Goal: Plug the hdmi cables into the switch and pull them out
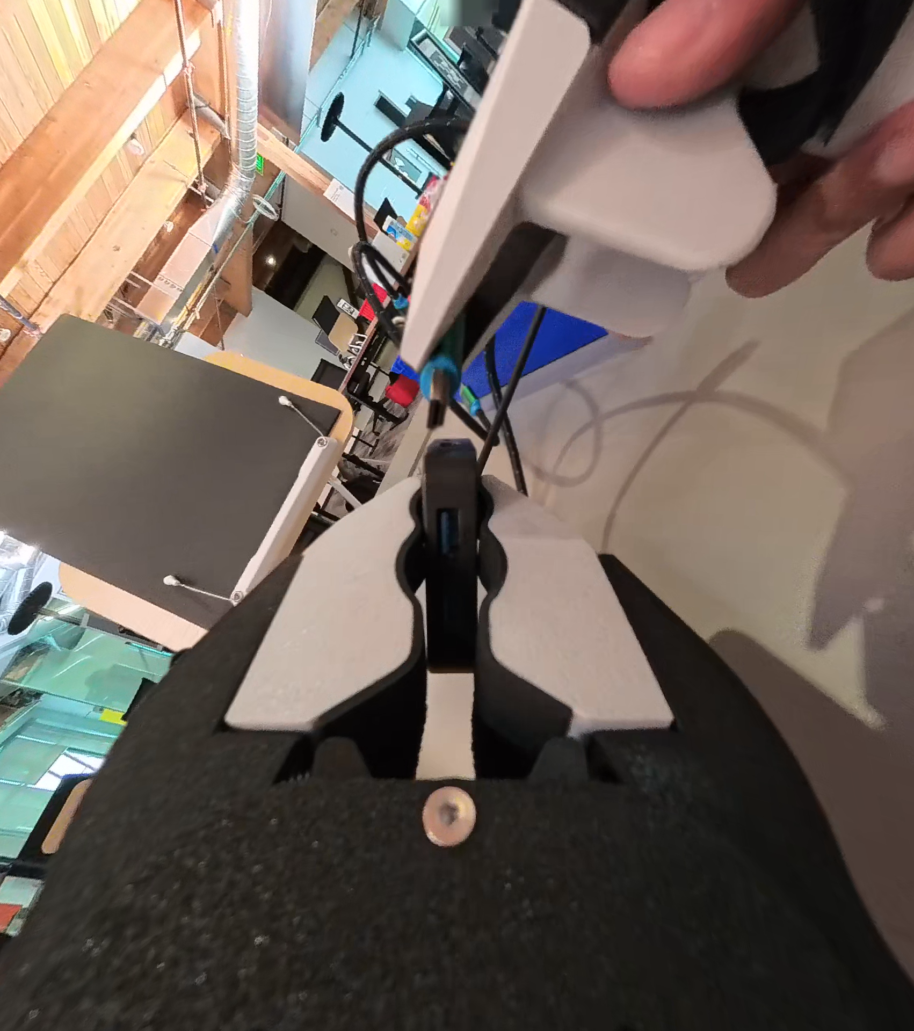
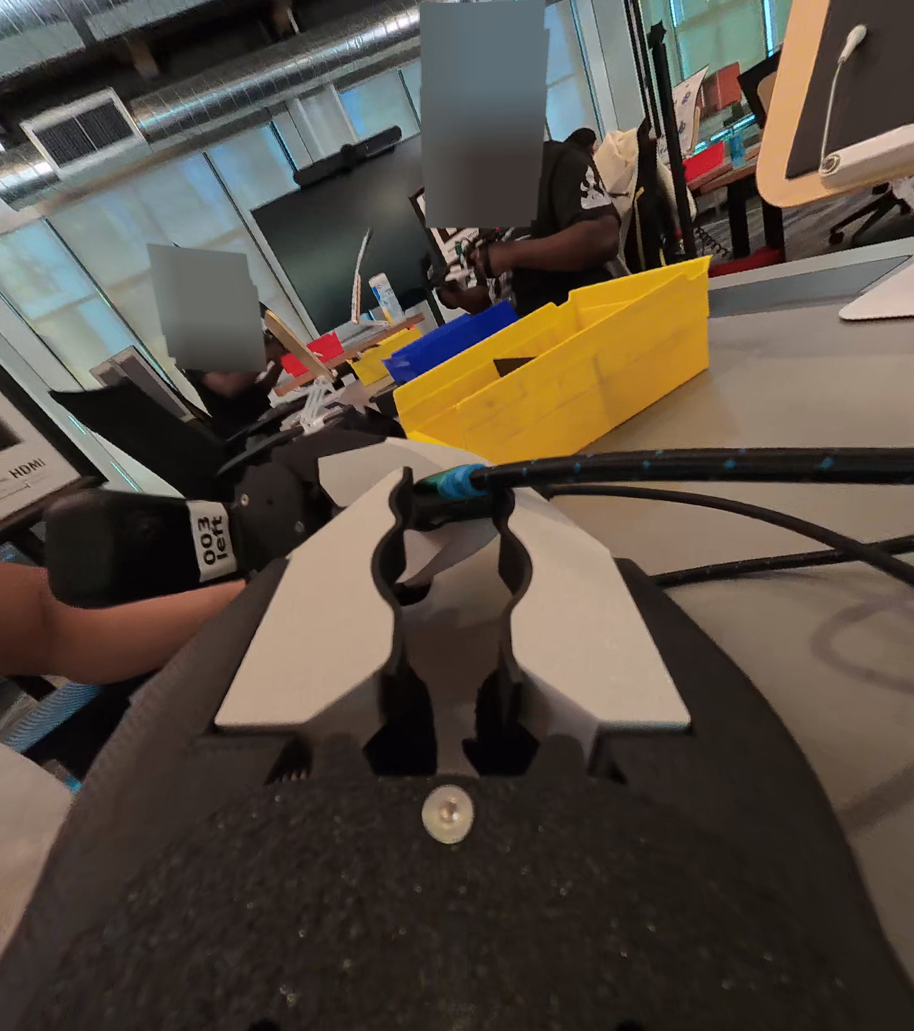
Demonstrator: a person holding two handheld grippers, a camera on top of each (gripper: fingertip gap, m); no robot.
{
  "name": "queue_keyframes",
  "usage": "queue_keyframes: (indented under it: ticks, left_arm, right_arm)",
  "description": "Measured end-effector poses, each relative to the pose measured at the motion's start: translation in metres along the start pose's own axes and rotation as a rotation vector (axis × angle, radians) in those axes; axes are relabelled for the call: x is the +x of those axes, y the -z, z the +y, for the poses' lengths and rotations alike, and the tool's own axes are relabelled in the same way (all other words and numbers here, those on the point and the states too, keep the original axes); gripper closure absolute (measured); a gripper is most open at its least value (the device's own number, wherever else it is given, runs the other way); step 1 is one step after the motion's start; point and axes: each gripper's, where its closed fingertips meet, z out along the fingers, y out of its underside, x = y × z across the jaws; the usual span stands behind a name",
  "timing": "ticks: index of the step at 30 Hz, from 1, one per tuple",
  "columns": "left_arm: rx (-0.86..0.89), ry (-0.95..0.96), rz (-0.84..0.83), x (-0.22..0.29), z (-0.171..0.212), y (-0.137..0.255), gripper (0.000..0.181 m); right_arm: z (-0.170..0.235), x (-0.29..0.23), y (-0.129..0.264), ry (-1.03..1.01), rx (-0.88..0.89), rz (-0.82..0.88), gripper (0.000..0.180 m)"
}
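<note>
In the left wrist view my left gripper (image 1: 452, 496) is shut on a small black switch (image 1: 446, 608) with a blue port on its near face. My right gripper (image 1: 443, 362) comes in from above with a hand on it. It holds a black HDMI plug (image 1: 435, 404) with a blue collar, tip just short of the switch's top end. In the right wrist view my right gripper (image 2: 452, 502) is shut on that HDMI plug (image 2: 457, 484). Its braided cable (image 2: 722, 463) runs off right. The left gripper (image 2: 354, 474) sits just beyond; the switch is hidden there.
A yellow bin (image 2: 555, 379) and a blue bin (image 2: 449, 340) stand on the grey table (image 2: 806, 379) behind. Other black cables (image 2: 778, 535) lie to the right. A monitor on a white stand (image 2: 862, 111) is at the far right. People work at desks behind. Left and right tips are no more than a few centimetres apart.
</note>
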Motion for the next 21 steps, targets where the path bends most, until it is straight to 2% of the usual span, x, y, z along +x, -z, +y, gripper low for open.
queue_keyframes:
  ticks: [4, 8, 11, 21]
  left_arm:
    - [-0.02, 0.023, 0.023, 0.004, 0.003, -0.003, 0.167]
    - [-0.04, 0.048, 0.023, 0.005, 0.005, -0.004, 0.167]
    - [-0.062, 0.061, 0.014, 0.006, 0.004, -0.005, 0.167]
    - [-0.098, 0.106, 0.012, 0.008, 0.01, -0.008, 0.167]
  right_arm:
    - [0.005, 0.007, 0.0, 0.091, -0.036, 0.076, 0.153]
    - [0.001, 0.022, 0.005, 0.251, -0.045, 0.26, 0.154]
    - [0.001, 0.019, 0.003, 0.304, -0.051, 0.337, 0.156]
    - [0.005, 0.018, 0.001, 0.178, -0.018, 0.376, 0.157]
